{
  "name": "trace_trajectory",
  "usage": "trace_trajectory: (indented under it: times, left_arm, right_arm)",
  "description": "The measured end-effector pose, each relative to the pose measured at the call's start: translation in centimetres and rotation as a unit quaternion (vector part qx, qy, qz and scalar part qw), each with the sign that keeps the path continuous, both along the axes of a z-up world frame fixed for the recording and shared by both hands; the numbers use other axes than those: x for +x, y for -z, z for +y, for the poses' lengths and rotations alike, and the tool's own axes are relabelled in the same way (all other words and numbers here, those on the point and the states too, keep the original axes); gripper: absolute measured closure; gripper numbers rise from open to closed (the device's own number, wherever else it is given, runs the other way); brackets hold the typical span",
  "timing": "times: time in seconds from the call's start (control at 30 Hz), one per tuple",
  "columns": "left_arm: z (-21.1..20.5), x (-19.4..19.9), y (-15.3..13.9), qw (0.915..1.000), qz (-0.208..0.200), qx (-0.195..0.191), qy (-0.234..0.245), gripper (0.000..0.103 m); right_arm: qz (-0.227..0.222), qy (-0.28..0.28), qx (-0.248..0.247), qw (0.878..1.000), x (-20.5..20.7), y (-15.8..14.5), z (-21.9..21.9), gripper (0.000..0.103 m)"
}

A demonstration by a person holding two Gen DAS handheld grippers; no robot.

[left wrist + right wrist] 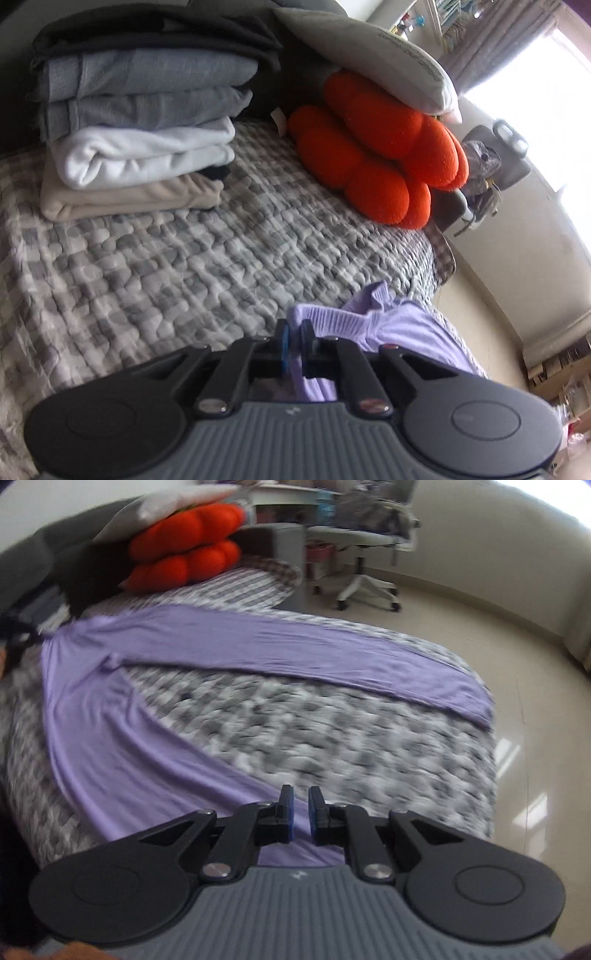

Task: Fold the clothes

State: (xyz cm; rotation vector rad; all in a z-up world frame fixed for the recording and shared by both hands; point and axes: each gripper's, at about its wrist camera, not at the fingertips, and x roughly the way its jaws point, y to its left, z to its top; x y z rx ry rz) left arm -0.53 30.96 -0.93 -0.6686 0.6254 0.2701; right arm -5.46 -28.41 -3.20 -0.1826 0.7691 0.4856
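Lilac trousers (pixel 258 642) lie spread on the grey checked bedspread (pixel 314 738), one leg running to the right edge and the other coming toward my right gripper (pixel 301 797). That gripper hovers over the near leg's end, open by a narrow gap, with nothing pinched between its blue pads. In the left wrist view my left gripper (pixel 294 328) is shut on the gathered, ribbed waistband of the lilac trousers (pixel 406 328), and cloth bunches out past its fingers. The right wrist view is blurred.
A stack of folded clothes (pixel 140 122) in grey, white and beige sits at the far left of the bed. An orange cushion (pixel 369 147) lies under a grey pillow (pixel 369 55). A white office chair (pixel 365 542) stands on the pale floor (pixel 480 609) beyond the bed.
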Motion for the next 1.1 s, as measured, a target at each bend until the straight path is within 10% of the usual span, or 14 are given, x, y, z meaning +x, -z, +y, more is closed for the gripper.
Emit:
trace_trajectory:
  times: [0.3, 1.1]
  left_arm:
    - [1.8, -1.7, 1.4, 0.9993, 0.005, -0.030, -0.024, 0.097]
    - [0.8, 0.0, 1.5, 0.9986, 0.023, 0.048, -0.006, 0.097]
  right_arm:
    - [-0.023, -0.059, -0.017, 0.998, 2.9, 0.4, 7.8, 0.089]
    - [-0.010, -0.162, 0.039, 0.986, 6.0, 1.8, 19.2, 0.089]
